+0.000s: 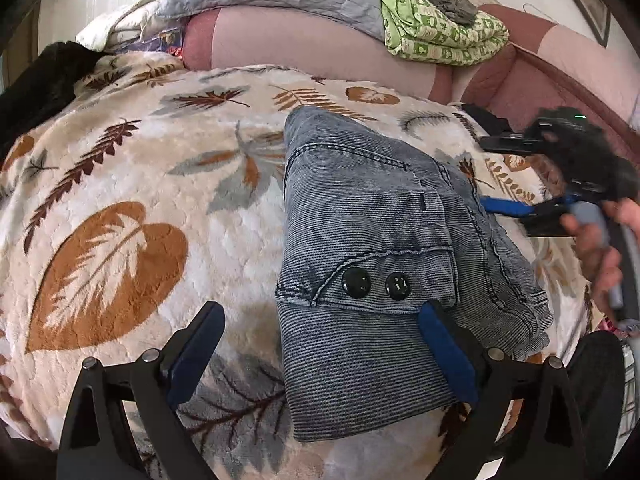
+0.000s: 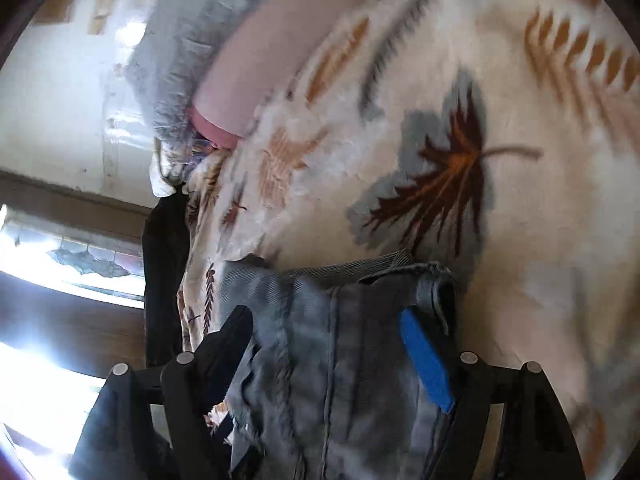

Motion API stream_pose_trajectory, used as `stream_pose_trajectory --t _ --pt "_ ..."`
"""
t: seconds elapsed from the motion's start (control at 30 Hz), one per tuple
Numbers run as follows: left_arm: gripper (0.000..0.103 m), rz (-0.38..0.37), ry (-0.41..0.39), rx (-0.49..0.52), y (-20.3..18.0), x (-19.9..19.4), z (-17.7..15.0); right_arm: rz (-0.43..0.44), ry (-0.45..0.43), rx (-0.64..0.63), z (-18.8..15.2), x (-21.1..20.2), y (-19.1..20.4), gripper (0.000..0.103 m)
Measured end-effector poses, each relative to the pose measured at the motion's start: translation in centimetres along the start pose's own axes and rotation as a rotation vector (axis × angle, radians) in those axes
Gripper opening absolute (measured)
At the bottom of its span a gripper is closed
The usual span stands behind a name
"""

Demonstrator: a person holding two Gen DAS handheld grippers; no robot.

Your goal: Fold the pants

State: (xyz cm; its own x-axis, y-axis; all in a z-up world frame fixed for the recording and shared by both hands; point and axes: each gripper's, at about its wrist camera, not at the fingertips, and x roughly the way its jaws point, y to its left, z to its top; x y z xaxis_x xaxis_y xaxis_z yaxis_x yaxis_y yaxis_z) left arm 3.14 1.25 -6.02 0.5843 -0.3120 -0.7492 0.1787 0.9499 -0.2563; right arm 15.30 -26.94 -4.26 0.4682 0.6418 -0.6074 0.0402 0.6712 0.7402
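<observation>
My left hand-held gripper [image 1: 320,344] hangs wide open over the folded grey pants [image 1: 380,264]; my right hand-held gripper [image 2: 328,344], blurred, seems spread around their edge.

Leaf-print blanket [image 1: 120,200], sunlit window [image 2: 60,248]

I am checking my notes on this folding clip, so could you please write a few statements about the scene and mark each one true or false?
1. The pants lie folded on a leaf-print blanket. True.
2. The left tongs are shut on the pants. False: they stand open, one finger over the fabric.
3. Two black buttons show on the pants. True.
4. The right tongs are empty over bare blanket. False: denim lies between the open fingers.
5. A green patterned cloth lies behind. True.
</observation>
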Motion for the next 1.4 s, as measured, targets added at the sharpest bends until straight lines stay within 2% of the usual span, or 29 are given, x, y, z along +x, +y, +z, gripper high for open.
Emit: stream_pose_trajectory --t 0.13,0.2,0.27,0.3,0.33,0.4,0.47,0.57,0.6,0.63,0.67,0.7,0.73,0.9,1.07,1.2,1.4 --pt "0.099 -0.011 -0.009 -0.013 0.2 -0.1 -0.2 0.109 0.013 -0.036 -4.3 -3.6 1.6 0.079" --pt "0.099 -0.007 -0.009 -0.009 0.1 -0.1 -0.1 0.177 0.041 -0.026 -7.2 -3.8 1.2 0.085" --pt "0.099 -0.003 -0.007 -0.010 0.0 0.0 -0.1 0.144 0.109 0.001 -9.3 -1.9 -0.3 0.090" --pt "0.099 -0.002 -0.005 -0.008 0.0 0.0 -0.2 0.146 0.128 0.020 -10.3 -0.6 -1.8 0.089" --pt "0.099 0.006 -0.005 -0.004 -0.2 0.0 -0.2 0.172 0.084 0.025 -10.4 -0.6 -2.0 0.089" --pt "0.099 0.021 -0.009 0.002 -0.3 -0.3 -0.1 0.182 0.076 0.068 -10.2 -1.8 -1.6 0.089" --pt "0.098 0.045 -0.018 0.022 -0.6 -0.9 0.2 0.175 0.038 0.025 -10.2 -3.4 -0.1 0.089" --pt "0.098 0.072 -0.043 0.044 -1.1 -1.7 0.2 0.241 0.038 -0.041 -11.0 -3.7 1.0 0.092" --pt "0.098 0.081 -0.039 0.046 -1.2 -1.6 0.1 0.211 0.055 -0.035 -11.4 -2.6 0.2 0.099" --pt "0.098 0.085 -0.028 0.042 -1.2 -1.3 -0.1 0.178 0.091 0.008 -11.7 -1.0 -1.0 0.098" --pt "0.098 0.080 -0.017 0.029 -1.1 -1.1 -0.2 0.212 0.077 0.046 -12.0 -1.0 -1.9 0.097" --pt "0.098 0.078 -0.021 0.001 -0.8 -1.2 -0.2 0.238 0.046 0.064 -12.0 -2.1 -1.8 0.097" --pt "0.098 0.075 -0.016 -0.008 -0.7 -1.3 -0.1 0.236 0.059 0.069 -11.8 -2.5 -1.7 0.097" --pt "0.098 0.097 0.004 -0.004 -0.8 -2.1 0.6 0.187 0.031 0.023 -10.7 -6.0 -0.3 0.097" --pt "0.098 0.100 -0.021 -0.008 -0.5 -3.1 1.2 0.089 -0.013 0.050 -8.6 -8.0 -2.2 0.097" --pt "0.098 0.114 -0.008 -0.019 0.2 -2.6 1.7 0.043 0.003 0.059 -7.2 -7.1 -4.0 0.098" --pt "0.098 0.110 0.011 -0.024 0.6 -2.0 2.3 0.029 0.056 0.050 -6.8 -6.5 -5.3 0.098"
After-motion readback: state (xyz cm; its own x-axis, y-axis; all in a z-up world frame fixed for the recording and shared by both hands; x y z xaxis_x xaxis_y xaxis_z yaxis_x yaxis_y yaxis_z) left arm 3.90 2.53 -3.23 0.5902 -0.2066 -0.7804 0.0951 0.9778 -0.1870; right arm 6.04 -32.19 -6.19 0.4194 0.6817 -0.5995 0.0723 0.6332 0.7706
